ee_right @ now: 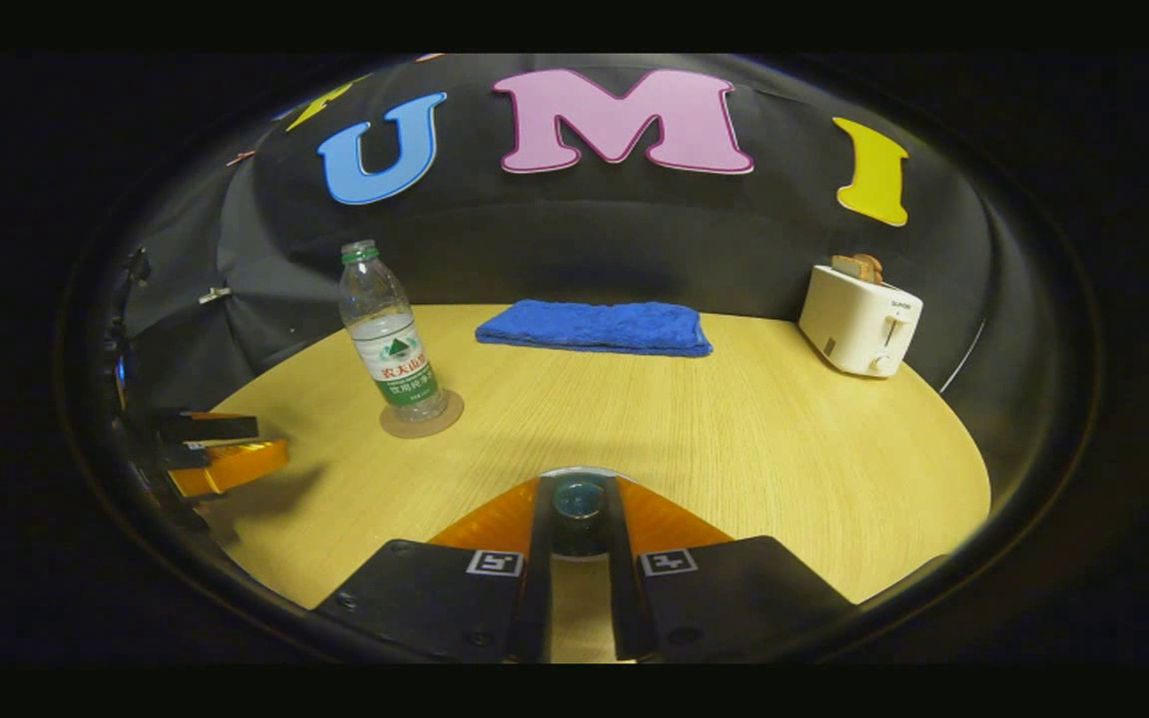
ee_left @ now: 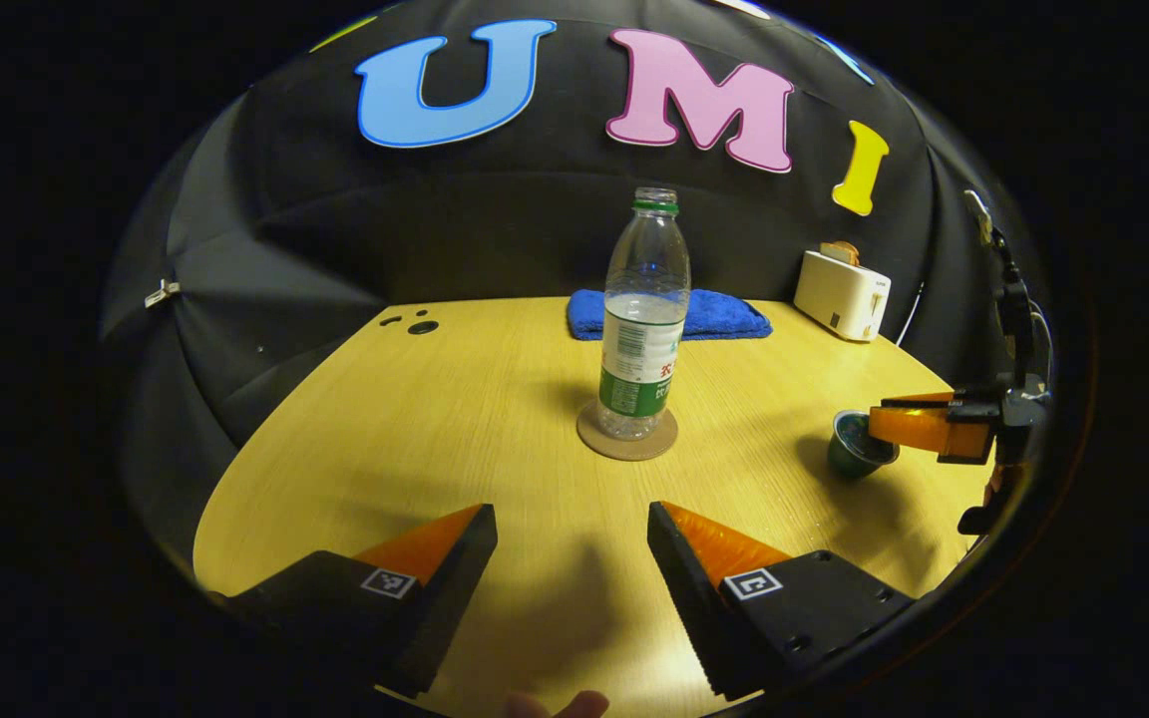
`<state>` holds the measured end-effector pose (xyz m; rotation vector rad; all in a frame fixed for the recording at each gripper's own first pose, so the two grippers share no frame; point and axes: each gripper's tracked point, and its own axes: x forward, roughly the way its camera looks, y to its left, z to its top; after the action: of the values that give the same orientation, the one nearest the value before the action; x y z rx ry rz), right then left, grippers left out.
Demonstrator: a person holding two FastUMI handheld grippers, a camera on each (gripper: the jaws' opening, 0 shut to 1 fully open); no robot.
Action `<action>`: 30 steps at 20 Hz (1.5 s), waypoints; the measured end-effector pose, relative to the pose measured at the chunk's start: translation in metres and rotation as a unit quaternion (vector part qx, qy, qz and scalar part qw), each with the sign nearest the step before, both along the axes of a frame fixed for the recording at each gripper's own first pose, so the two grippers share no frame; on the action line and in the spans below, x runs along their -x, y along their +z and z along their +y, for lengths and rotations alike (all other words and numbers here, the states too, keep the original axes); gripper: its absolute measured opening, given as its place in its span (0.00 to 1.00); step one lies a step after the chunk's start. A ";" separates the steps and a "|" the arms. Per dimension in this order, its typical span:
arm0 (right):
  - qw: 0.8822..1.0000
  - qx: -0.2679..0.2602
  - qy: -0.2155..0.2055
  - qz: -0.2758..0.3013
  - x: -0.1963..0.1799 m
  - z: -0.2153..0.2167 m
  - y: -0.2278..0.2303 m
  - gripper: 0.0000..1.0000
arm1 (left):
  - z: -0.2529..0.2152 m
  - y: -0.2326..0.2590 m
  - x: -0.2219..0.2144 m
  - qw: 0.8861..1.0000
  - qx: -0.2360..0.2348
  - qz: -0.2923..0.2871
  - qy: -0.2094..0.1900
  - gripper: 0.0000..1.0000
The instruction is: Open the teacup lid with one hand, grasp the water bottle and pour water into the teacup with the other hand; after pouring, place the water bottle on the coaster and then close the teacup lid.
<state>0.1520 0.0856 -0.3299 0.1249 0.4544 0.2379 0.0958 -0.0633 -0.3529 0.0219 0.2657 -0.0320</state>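
Clear, capless water bottle (ee_left: 643, 319) standing upright on the coaster (ee_left: 627, 437), frame centre, your left gripper (ee_left: 572, 558) hanging spread before it, your right gripper (ee_right: 579, 519) pinching the lid knob (ee_right: 578, 499), teacup (ee_left: 856, 444) at right partly hiding behind its fingers.

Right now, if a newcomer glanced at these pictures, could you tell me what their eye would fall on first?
Most likely the clear water bottle, standing upright and uncapped on a round coaster mid-table, straight ahead of the open left gripper. Next, the right gripper, closed around the knob of the teacup lid over the dark green teacup. At the table's far edge lie a folded blue towel and a white toaster.
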 end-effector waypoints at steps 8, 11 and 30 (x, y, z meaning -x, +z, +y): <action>1.000 0.008 -0.009 0.003 -0.001 0.002 -0.004 0.38 | 0.000 0.006 0.003 1.000 0.003 -0.005 -0.001 0.96; 1.000 0.009 -0.007 0.009 0.002 0.004 -0.005 0.55 | -0.006 0.013 0.002 1.000 0.000 -0.009 -0.006 0.96; 0.995 -0.008 -0.045 -0.085 0.086 -0.024 0.148 0.98 | -0.032 0.104 0.060 0.997 -0.028 -0.058 -0.034 0.96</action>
<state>0.0660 0.0617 -0.1819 0.1382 0.2761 0.1624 0.0360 -0.0952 -0.2492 0.0887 0.1505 -0.0900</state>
